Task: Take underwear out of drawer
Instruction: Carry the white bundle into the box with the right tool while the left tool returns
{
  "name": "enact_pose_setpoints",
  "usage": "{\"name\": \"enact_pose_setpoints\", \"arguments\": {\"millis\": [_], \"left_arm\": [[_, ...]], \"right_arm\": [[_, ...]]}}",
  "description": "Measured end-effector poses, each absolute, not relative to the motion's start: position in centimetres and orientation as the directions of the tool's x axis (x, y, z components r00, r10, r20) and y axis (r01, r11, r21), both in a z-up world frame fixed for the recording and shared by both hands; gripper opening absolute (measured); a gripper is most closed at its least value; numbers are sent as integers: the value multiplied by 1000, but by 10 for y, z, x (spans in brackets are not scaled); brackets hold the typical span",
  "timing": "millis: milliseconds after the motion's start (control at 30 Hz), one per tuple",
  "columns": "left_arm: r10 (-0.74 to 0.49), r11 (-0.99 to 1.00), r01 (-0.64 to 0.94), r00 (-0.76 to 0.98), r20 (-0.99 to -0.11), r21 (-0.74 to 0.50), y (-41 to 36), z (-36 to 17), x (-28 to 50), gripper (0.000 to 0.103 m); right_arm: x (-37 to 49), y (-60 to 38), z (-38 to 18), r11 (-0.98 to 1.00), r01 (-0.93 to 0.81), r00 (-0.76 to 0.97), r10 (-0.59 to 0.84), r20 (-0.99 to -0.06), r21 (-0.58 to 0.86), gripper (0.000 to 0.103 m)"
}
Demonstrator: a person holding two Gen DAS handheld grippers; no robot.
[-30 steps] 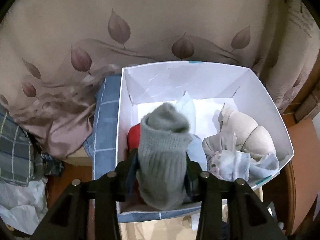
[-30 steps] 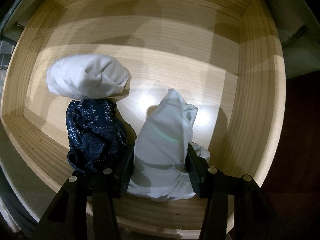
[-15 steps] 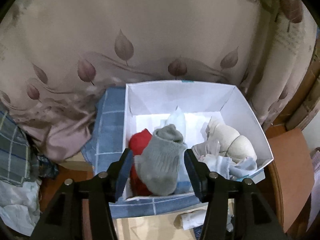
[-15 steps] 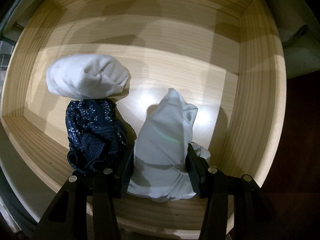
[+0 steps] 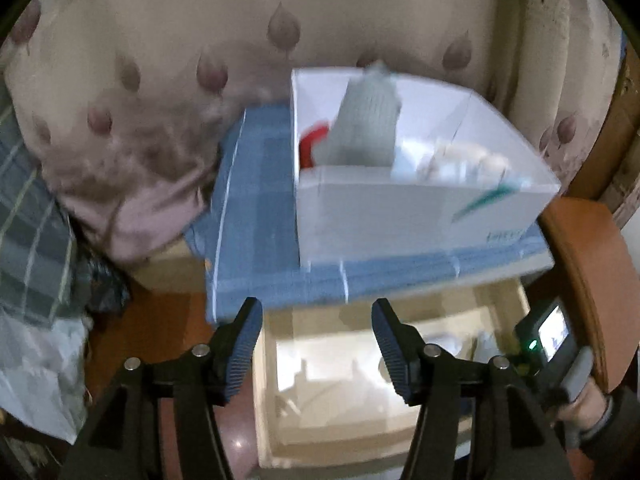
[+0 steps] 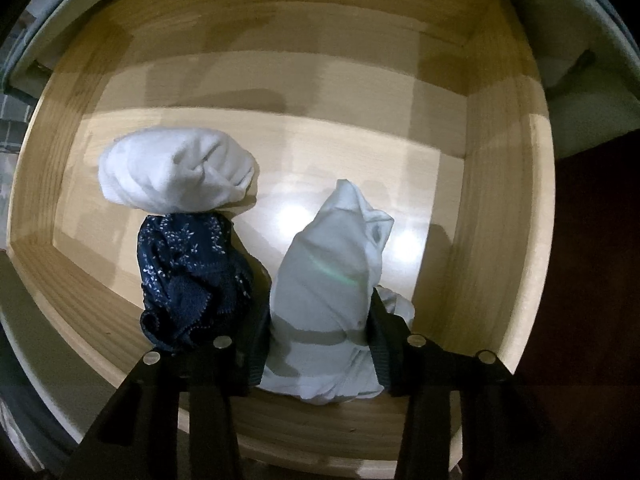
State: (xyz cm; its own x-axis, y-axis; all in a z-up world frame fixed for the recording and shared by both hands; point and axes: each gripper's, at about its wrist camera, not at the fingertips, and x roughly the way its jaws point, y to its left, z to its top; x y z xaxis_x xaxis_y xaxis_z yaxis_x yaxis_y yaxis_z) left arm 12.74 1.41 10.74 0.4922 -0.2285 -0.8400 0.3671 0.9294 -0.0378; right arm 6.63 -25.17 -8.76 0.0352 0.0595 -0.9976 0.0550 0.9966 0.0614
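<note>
In the right wrist view my right gripper [image 6: 320, 316] is shut on a pale white folded underwear [image 6: 328, 280] inside the wooden drawer [image 6: 500, 200]. A dark blue patterned underwear [image 6: 192, 276] lies just left of it, and a white rolled one [image 6: 176, 174] behind that. In the left wrist view my left gripper [image 5: 318, 320] is open and empty, above the open drawer [image 5: 332, 392] and in front of the white box [image 5: 400, 216]. A grey knitted piece [image 5: 370, 120] stands in the box beside a red item [image 5: 312, 144].
The white box rests on a blue checked cloth [image 5: 256, 208]. A leaf-patterned curtain [image 5: 200, 60] hangs behind. Plaid fabric [image 5: 28, 224] lies at the left. The right gripper's body and holding hand [image 5: 560, 360] show at lower right, by a brown wooden edge [image 5: 584, 272].
My left gripper let go of the grey knitted piece into the white box, opened and pulled back and down toward the drawer. My right gripper lifted the white underwear slightly.
</note>
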Motion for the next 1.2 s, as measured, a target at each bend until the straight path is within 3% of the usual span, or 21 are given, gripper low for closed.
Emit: {"name": "enact_pose_setpoints", "arguments": {"millis": [200,467,933,1200], "left_arm": [[-138,956,293,473,-870,8,13,50,105,58],[-54,960,266,465,-884,82,1,3,84,58],[-72,960,272,468,-881,66,0,-10,75,58],[-92,958,281,476,-875,52,1,-8,74,58]], "right_arm": [[64,-248,-71,998,52,115,34,-993,40,37],[48,-249,-7,996,82,354,2,-935,33,36],[82,-261,163,992,88,678,5,-735,87,37],[149,-256,197,994,84,701,-9,-713,70,37]]}}
